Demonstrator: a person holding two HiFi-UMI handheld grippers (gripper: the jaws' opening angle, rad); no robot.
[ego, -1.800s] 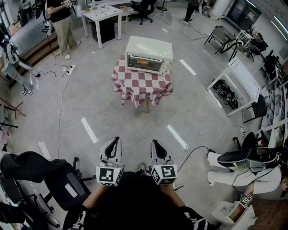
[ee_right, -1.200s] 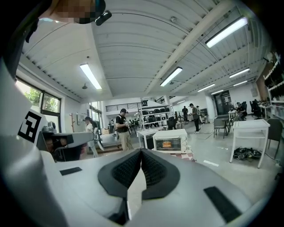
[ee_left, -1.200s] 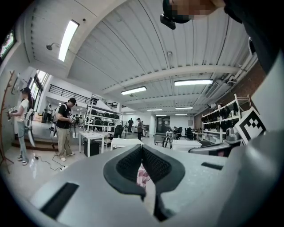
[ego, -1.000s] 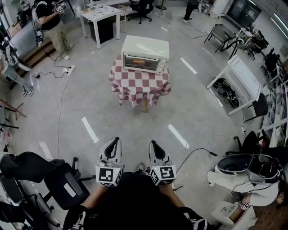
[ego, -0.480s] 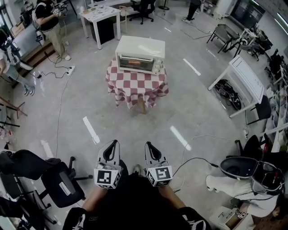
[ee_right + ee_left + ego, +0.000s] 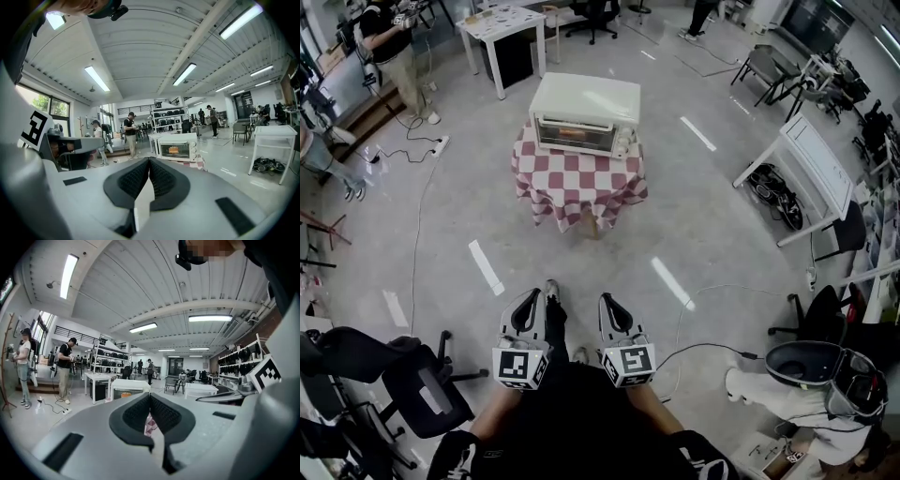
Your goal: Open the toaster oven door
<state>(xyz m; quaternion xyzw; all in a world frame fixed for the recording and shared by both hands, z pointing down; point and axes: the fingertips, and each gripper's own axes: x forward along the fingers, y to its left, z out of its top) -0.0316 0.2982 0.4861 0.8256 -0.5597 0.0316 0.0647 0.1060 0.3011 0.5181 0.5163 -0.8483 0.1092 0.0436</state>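
Note:
A cream toaster oven (image 6: 583, 114) with its glass door closed stands on a small table under a red-and-white checked cloth (image 6: 577, 183), far ahead of me across the floor. Something orange shows behind the door of the oven (image 6: 177, 146) in the right gripper view. My left gripper (image 6: 529, 311) and right gripper (image 6: 612, 310) are held side by side low in the head view, well short of the table. Both are shut with nothing between the jaws. In the left gripper view the oven (image 6: 124, 389) is mostly hidden behind the jaws.
A black office chair (image 6: 412, 380) stands at my left. A cable (image 6: 698, 349) runs over the floor at my right toward a seated person (image 6: 806, 389). A white table (image 6: 809, 169) stands to the right, another (image 6: 502, 23) behind the oven. A person (image 6: 389, 47) stands at the far left.
The oven and its table have slid left and a little up in the head view. The chair at the left and the person at the right lie lower. The grippers keep their pose.

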